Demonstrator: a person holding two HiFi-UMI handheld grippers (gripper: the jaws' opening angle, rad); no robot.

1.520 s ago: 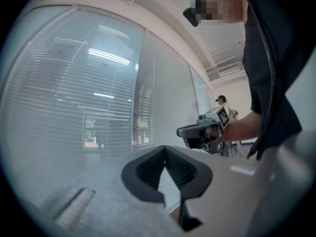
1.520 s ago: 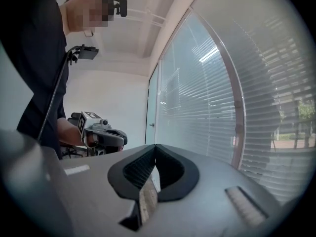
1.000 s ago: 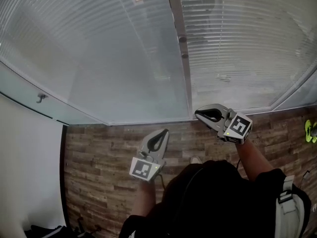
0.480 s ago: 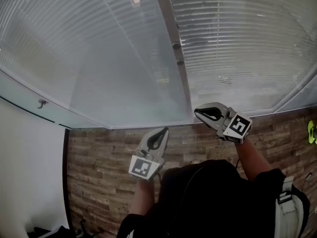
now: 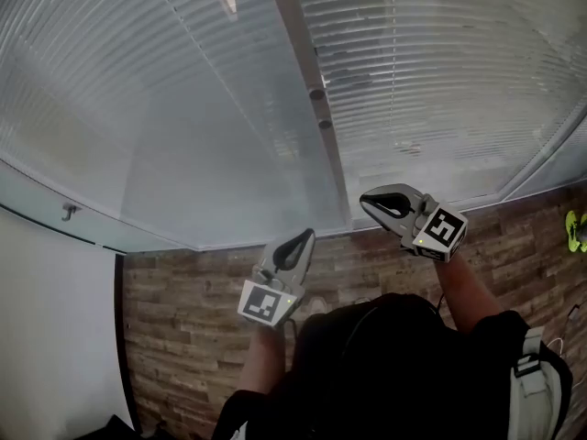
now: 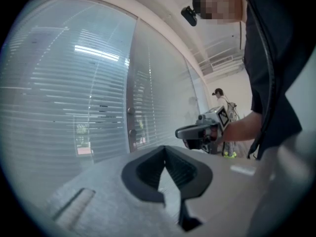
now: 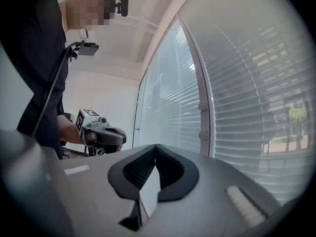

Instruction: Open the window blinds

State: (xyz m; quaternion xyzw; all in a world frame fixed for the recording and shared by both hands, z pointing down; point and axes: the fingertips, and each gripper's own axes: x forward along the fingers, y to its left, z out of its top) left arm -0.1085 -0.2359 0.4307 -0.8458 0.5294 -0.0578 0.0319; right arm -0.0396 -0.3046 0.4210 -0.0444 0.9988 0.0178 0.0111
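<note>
1. Ahead of both claws, well past their tips, hang the blinds (image 5: 440,81): pale, thin horizontal slats, set closely, on either side of a grey post (image 5: 293,35).
2. The left claw (image 5: 305,238) is clenched with nothing in it, and the right claw (image 5: 367,205) is clenched and empty too. Both point level at the window, apart from it.
3. The slats look light, springy and easily creased. They seem to sit behind glass (image 5: 183,136), so I judge they are not for grasping.
4. Two small round knobs (image 5: 316,93) sit on the post, above and between the claws. I'd take hold there. They look hard, smooth and likely slippery, so a claw must release first and then pinch squarely.
5. Below the claws lies the floor (image 5: 183,337), made of rough-looking wood planks.
</note>
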